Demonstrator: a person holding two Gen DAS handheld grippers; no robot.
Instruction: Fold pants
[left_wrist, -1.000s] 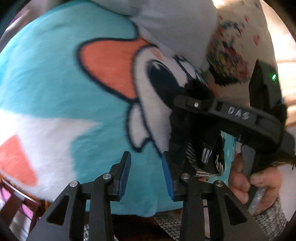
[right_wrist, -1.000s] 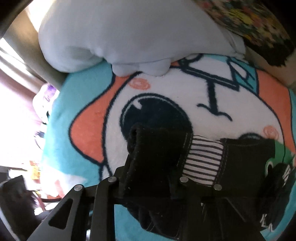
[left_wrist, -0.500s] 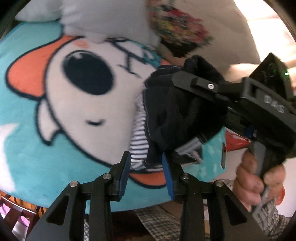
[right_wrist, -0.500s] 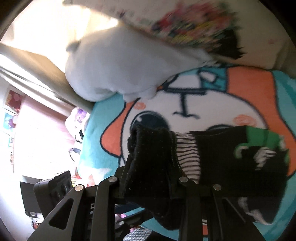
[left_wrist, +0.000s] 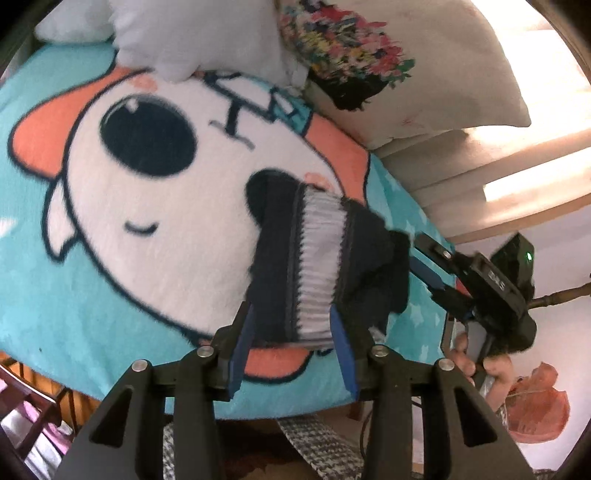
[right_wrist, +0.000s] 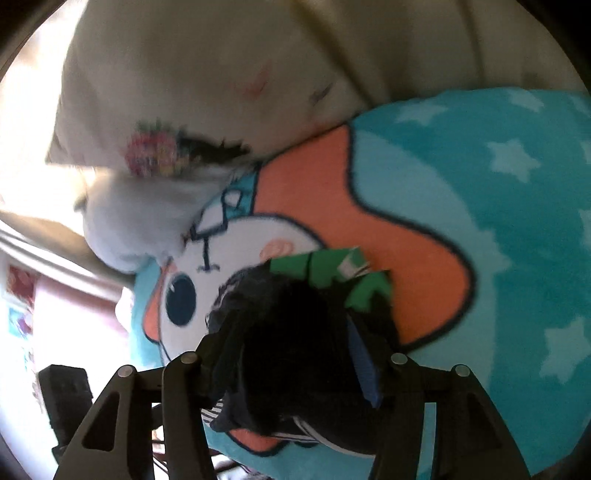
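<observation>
The pants (left_wrist: 314, 266) are black with a white-and-black striped band and a green print; they lie bunched on the cartoon blanket (left_wrist: 147, 206). My left gripper (left_wrist: 291, 350) is open, its blue pads on either side of the striped band's near end. My right gripper (right_wrist: 291, 354) is shut on a thick black wad of the pants (right_wrist: 291, 332), which hides its fingertips; the green print (right_wrist: 332, 277) shows just beyond. In the left wrist view the right gripper (left_wrist: 436, 273) holds the pants' right end.
A white pillow (left_wrist: 184, 37) and a cream pillow with a floral patch (left_wrist: 406, 66) lie at the blanket's far side. The blanket's near edge (left_wrist: 258, 402) drops to the floor. A red leaf-shaped object (left_wrist: 535, 402) is at lower right.
The right gripper has swung the pants rightward and down onto the blanket. The left gripper has closed in on the striped band, which now lies between its pads.
</observation>
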